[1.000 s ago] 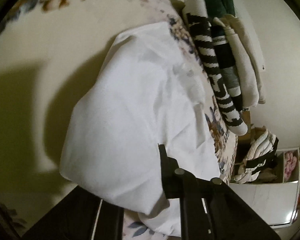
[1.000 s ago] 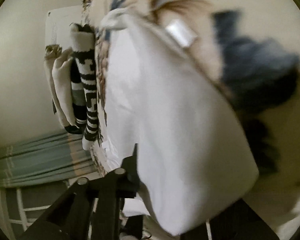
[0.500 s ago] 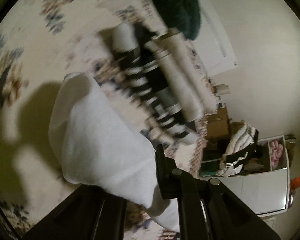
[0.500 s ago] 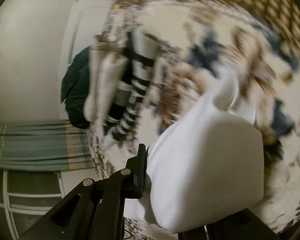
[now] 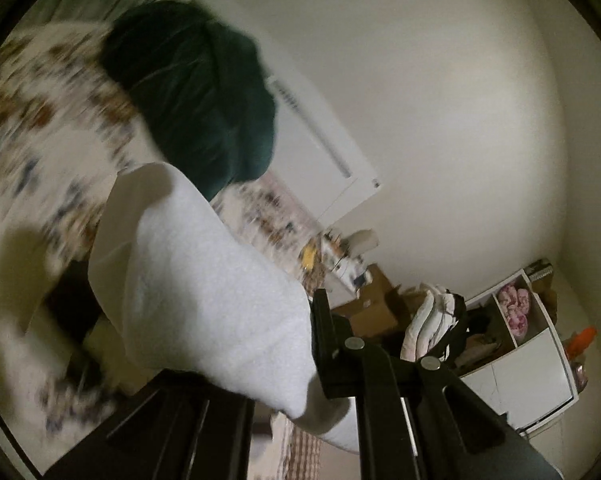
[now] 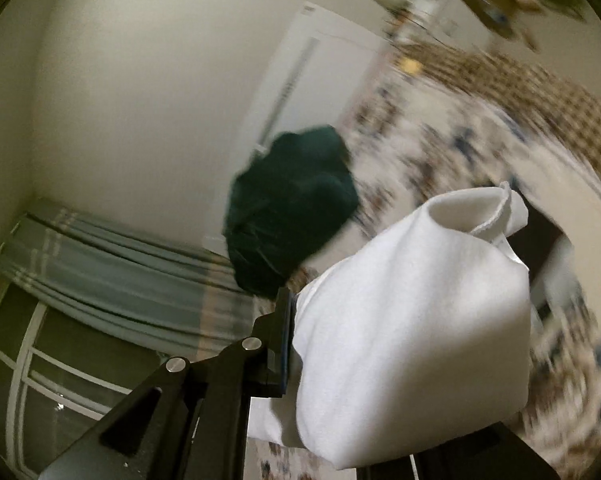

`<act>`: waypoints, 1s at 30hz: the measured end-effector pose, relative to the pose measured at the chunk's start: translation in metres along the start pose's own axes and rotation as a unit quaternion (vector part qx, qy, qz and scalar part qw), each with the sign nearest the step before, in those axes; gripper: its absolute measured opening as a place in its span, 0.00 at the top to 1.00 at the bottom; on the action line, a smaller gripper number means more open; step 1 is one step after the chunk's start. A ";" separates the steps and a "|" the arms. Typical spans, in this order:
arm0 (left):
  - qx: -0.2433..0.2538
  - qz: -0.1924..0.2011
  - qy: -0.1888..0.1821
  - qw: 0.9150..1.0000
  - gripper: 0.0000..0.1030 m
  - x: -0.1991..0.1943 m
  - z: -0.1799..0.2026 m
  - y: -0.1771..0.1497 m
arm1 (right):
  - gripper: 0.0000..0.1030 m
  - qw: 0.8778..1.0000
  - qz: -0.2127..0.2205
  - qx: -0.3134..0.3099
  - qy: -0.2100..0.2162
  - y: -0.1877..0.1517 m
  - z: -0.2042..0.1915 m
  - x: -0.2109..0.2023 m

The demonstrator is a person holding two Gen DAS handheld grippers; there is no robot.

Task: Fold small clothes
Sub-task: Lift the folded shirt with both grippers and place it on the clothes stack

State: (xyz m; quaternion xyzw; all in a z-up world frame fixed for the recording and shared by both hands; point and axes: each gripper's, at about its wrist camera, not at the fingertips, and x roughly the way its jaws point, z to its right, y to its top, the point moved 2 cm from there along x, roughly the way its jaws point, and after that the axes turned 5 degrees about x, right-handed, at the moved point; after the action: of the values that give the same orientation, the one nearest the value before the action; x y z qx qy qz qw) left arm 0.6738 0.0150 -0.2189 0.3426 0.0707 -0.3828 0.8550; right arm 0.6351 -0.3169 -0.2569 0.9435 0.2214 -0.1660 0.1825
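Observation:
A white garment point(image 5: 204, 280) hangs lifted above the floral bedspread point(image 5: 40, 128), bunched over my left gripper point(image 5: 314, 344), which is shut on its edge. The same white garment point(image 6: 412, 312) fills the lower right of the right wrist view, where my right gripper point(image 6: 296, 344) is shut on another part of it. Cloth hides one finger of each gripper. A dark green garment point(image 5: 204, 96) lies on the bed by the wall, and shows as a dark green garment point(image 6: 292, 216) in the right wrist view too.
A white headboard panel point(image 5: 320, 148) leans on the wall. White shelving point(image 5: 532, 344) with heaped clothes point(image 5: 432, 320) and cardboard boxes point(image 5: 376, 304) stands at the right. Grey-blue curtains point(image 6: 100, 256) and a window frame point(image 6: 40, 364) are at the left. A checked blanket point(image 6: 520, 88) edges the bed.
Both grippers have risen fast with the white garment, lifting it off the bed. The folded striped and beige clothes have dropped out of view; the wall and green garment now fill the views.

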 end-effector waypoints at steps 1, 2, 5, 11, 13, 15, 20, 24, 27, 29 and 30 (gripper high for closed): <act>0.007 0.002 -0.002 1.000 0.94 0.013 0.000 0.008 | 0.92 1.000 0.006 -0.012 0.002 0.014 -0.011 0.015; 0.010 0.000 -0.004 1.000 0.94 0.026 -0.003 0.015 | 0.92 1.000 0.009 -0.019 0.001 0.026 -0.017 0.029; 0.014 -0.015 0.014 1.000 0.94 0.065 -0.032 0.010 | 0.92 1.000 0.006 -0.018 -0.018 0.044 0.000 0.071; -0.038 -0.092 0.089 0.991 0.94 0.119 -0.147 -0.064 | 0.92 0.991 -0.050 0.009 -0.124 0.005 0.121 0.137; -0.048 -0.116 0.108 0.986 0.94 0.123 -0.174 -0.093 | 0.92 0.986 -0.068 0.029 -0.151 -0.013 0.159 0.147; -0.048 -0.131 0.124 0.982 0.94 0.119 -0.188 -0.116 | 0.92 0.983 -0.076 0.033 -0.163 -0.029 0.181 0.147; -0.019 -0.143 0.136 0.980 0.91 0.105 -0.192 -0.142 | 0.91 0.981 -0.088 0.022 -0.171 -0.037 0.190 0.144; -0.001 -0.160 0.151 0.975 0.89 0.102 -0.185 -0.139 | 0.87 0.976 -0.100 0.025 -0.192 -0.036 0.202 0.132; 0.024 -0.170 0.164 0.971 0.83 0.102 -0.179 -0.136 | 0.84 0.970 -0.095 0.007 -0.223 -0.041 0.204 0.114; 0.027 -0.173 0.176 0.969 0.74 0.100 -0.183 -0.137 | 0.84 0.966 -0.093 -0.002 -0.241 -0.046 0.208 0.105; 0.023 -0.172 0.180 0.968 0.74 0.098 -0.185 -0.139 | 0.84 0.964 -0.095 -0.005 -0.248 -0.049 0.210 0.104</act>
State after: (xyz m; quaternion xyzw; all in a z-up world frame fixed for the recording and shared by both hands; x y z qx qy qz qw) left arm 0.6706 0.0085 -0.4699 0.4082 0.2724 -0.4573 0.7416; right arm 0.6507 -0.3265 -0.4954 0.8463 0.2589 -0.4104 0.2197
